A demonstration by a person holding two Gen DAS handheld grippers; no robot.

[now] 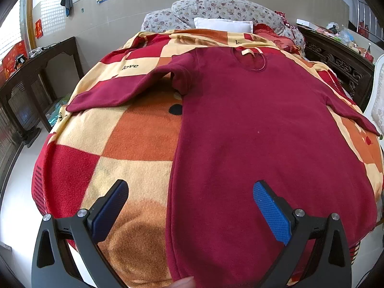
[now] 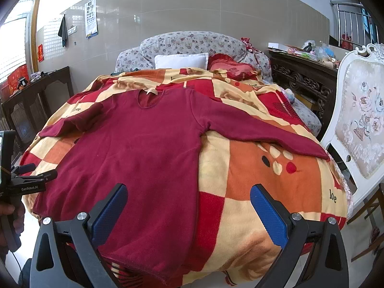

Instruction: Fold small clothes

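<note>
I see the maroon shirt (image 1: pixel 259 129) spread flat on the checked blanket (image 1: pixel 120 144), both sleeves out — no fold made yet. Left gripper (image 1: pixel 190 199) and right gripper (image 2: pixel 188 202) hover near the hem, jaws apart, empty.

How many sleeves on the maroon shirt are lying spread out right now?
2: left sleeve angles out over the blanket, right sleeve runs toward the white chair.
</note>
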